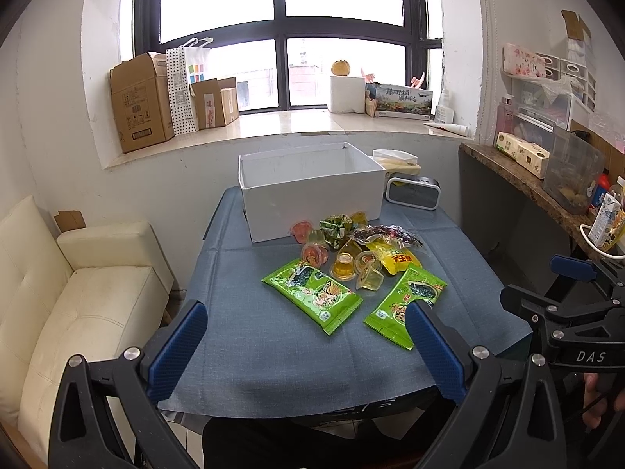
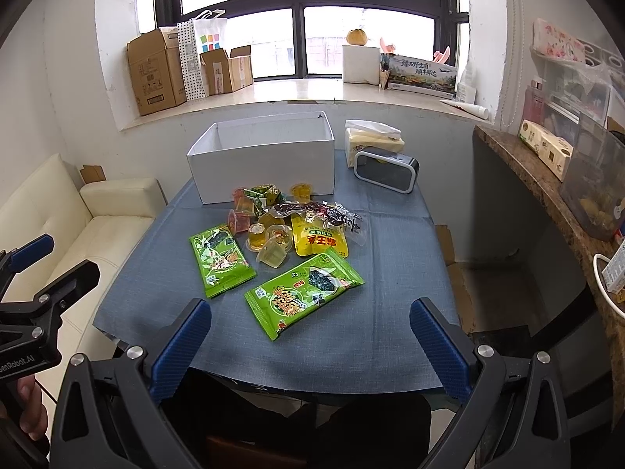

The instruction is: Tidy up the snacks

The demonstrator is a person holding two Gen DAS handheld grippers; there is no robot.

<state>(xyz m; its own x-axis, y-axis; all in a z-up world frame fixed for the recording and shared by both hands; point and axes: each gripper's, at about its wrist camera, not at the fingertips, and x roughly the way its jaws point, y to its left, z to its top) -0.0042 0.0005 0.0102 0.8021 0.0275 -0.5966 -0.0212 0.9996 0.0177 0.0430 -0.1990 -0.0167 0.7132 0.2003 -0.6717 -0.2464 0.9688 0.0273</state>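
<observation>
A pile of snacks lies mid-table in front of an open white box: two green seaweed packets, a yellow pouch, several jelly cups, a dark clear-wrapped packet and a small green packet. My left gripper is open and empty above the table's near edge. My right gripper is open and empty, also at the near edge; it shows at the right of the left wrist view.
The table wears a blue cloth. A grey speaker and a tissue pack stand right of the box. A cream sofa is on the left, a stone counter on the right, cardboard boxes on the windowsill.
</observation>
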